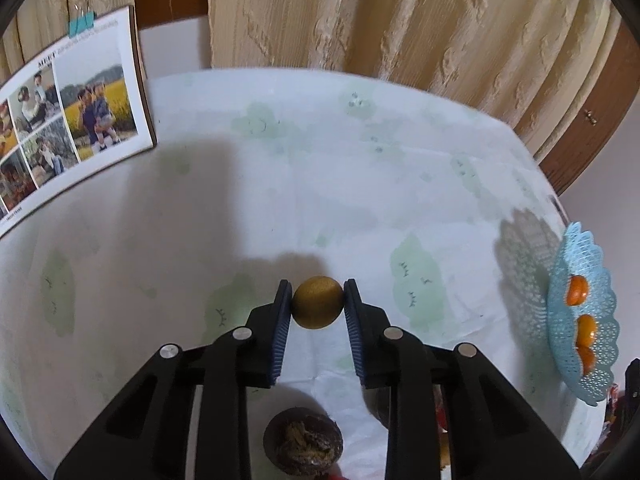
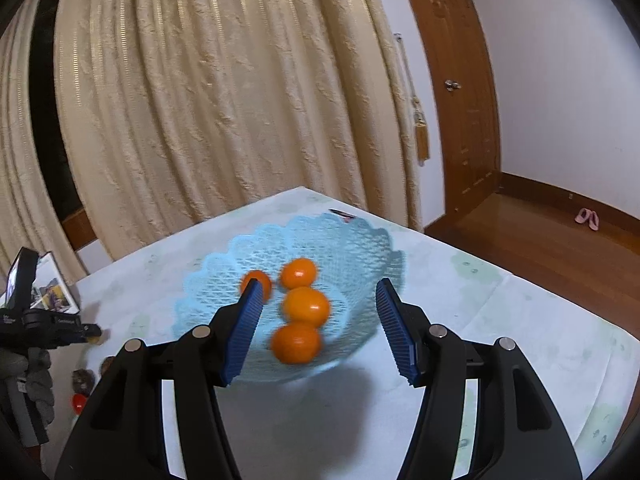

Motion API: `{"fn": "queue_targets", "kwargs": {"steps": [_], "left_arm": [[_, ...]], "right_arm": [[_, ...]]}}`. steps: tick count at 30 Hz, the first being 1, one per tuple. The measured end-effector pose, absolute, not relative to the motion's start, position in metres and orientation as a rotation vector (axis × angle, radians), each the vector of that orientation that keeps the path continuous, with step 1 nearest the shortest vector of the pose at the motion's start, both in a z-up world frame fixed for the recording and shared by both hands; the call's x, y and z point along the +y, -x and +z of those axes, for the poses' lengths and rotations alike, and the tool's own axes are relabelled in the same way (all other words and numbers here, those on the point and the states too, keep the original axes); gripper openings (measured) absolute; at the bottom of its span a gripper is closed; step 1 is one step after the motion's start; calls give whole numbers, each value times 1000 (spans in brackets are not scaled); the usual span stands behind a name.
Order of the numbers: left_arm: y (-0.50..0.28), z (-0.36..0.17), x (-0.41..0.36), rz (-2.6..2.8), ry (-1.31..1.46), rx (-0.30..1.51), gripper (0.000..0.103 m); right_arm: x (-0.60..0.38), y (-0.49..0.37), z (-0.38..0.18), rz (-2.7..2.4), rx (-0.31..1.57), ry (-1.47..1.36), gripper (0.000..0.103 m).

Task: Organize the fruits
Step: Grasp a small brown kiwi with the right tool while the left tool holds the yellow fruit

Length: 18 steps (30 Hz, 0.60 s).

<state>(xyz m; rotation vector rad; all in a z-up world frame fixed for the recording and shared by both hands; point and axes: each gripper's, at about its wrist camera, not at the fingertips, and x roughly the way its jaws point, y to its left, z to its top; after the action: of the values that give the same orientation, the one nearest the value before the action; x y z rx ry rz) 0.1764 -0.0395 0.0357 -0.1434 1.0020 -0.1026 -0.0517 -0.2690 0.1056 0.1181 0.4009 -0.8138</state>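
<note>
My left claw [image 1: 318, 304] is clamped on a small yellow-brown fruit [image 1: 318, 302], its blue pads [image 1: 282, 320] pressing the fruit from both sides just above the counter [image 1: 280, 184], which wears a pale cloth with faint green patches. Below that claw, near the bottom edge of the left wrist view, a dark brown fruit [image 1: 304, 446] lies on the cloth. A photo print [image 1: 68, 120] stands propped at the counter's far left.

My right claw [image 2: 320, 328] hangs partly open and holds nothing, its pads [image 2: 244, 332] spread either side of the light blue lattice basket [image 2: 340, 248]. Four oranges [image 2: 306, 306] sit inside the basket. At the left edge of the right wrist view my other claw shows, with a few small fruits [image 2: 82, 378] beside it on the counter.
</note>
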Motion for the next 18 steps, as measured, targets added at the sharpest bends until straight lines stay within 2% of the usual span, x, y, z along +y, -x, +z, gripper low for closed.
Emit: {"fn": "queue_targets", "kwargs": {"steps": [7,18], "left_arm": [[-161,68,-39,-130,150,924,27],[-135,117,-42,-183,169,790,27]], "right_arm": [[-239,19,109,-640,463,-122,60],[-193,-54,54,-286,793,-208,60]]}}
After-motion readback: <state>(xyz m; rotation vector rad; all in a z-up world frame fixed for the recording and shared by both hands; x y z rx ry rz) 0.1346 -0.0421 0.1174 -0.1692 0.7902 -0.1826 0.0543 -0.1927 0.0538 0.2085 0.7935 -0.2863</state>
